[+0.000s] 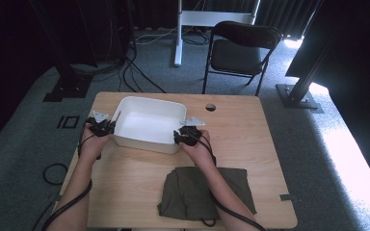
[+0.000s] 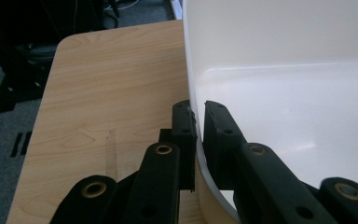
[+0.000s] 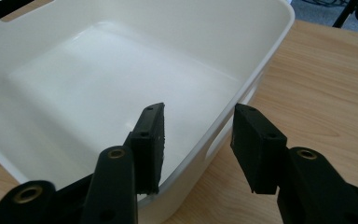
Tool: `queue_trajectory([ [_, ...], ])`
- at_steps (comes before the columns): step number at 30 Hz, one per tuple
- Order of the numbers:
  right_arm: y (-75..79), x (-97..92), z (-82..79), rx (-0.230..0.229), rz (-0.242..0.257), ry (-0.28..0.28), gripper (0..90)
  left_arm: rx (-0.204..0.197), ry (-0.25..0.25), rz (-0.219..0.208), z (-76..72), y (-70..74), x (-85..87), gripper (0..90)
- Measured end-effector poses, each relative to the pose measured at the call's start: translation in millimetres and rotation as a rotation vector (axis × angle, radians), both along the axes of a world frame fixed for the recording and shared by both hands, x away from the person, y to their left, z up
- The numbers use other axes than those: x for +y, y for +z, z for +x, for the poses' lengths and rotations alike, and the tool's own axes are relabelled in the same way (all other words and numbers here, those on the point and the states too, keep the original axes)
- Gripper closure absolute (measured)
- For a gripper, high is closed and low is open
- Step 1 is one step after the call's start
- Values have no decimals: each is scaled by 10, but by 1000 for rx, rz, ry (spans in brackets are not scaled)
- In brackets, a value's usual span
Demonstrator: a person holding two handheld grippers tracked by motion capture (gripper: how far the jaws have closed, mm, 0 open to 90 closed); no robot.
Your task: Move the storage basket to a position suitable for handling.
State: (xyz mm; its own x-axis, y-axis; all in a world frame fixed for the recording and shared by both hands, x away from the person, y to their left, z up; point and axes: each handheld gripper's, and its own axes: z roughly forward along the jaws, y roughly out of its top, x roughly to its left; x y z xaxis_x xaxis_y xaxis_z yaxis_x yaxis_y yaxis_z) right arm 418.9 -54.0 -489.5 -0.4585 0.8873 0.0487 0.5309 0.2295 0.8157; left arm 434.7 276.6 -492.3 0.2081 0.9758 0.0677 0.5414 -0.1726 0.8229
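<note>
Cloth (image 1: 204, 192): dark olive, folded, on the near edge of the table, just under the right forearm in the high view.
Left gripper (image 1: 107, 126): closed on the tub's left wall (one jaw outside, one inside), pads pressed to the thin white plastic, as the left gripper view shows (image 2: 196, 122).
Right gripper (image 1: 184, 134): jaws astride the tub's right rim (image 3: 198, 128), one inside and one outside, part open; neither pad presses the wall, a gap shows on each side.
Tub (image 1: 149, 120): white, rectangular, nothing in it, standing flat on the table's far left half between the two grippers; a slot handle shows in its far wall in the right gripper view.
Table (image 1: 250, 139): light wood, rounded corners, a round hole near the far edge, just right of the tub.
Chair (image 1: 241, 50): black, folding, on the carpet beyond the table.
</note>
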Motion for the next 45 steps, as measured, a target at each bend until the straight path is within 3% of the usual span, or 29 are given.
queue_trajectory([
  [3,18,-17,-3,22,9,-12,582,12,3,-11,-22,10,-12,846],
  [12,27,-54,-19,23,0,-45,626,23,29,-35,-96,17,-97,847],
  [30,35,-359,-3,21,-32,-152,728,12,101,-52,-244,-2,-581,847],
  [36,40,-476,7,26,-38,-190,756,15,97,-47,-252,0,-741,845],
  [42,42,-611,11,30,-37,-223,778,20,95,-75,-268,0,-895,843],
  [45,40,-699,15,39,-10,-242,790,21,83,-73,-283,-1,-969,837],
])
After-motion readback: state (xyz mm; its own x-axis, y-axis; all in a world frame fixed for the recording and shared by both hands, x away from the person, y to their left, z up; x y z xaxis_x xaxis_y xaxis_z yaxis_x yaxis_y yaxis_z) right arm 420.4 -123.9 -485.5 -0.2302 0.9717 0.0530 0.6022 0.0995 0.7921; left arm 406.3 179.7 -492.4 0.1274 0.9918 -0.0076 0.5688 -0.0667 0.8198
